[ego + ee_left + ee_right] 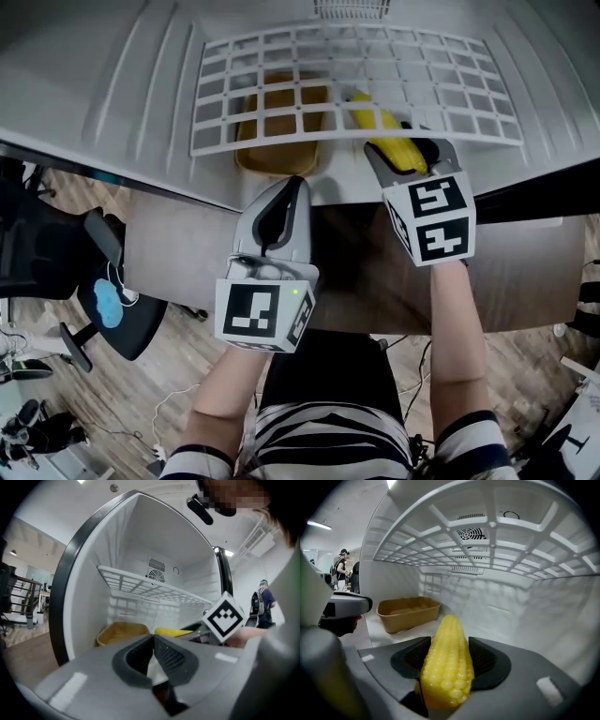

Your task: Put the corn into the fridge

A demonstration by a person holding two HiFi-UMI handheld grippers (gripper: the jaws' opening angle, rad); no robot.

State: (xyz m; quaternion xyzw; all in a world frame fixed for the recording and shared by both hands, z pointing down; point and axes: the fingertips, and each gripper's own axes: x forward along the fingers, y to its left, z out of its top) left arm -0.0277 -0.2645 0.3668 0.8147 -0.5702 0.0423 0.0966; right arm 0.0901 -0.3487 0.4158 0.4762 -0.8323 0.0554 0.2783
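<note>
Corn: bright yellow, glossy kernels

Yellow corn inside open white fridge

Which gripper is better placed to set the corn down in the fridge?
Right. The right gripper is clamped on the corn, under the shelf inside the fridge. The left gripper is shut, empty, back at the opening.
</note>
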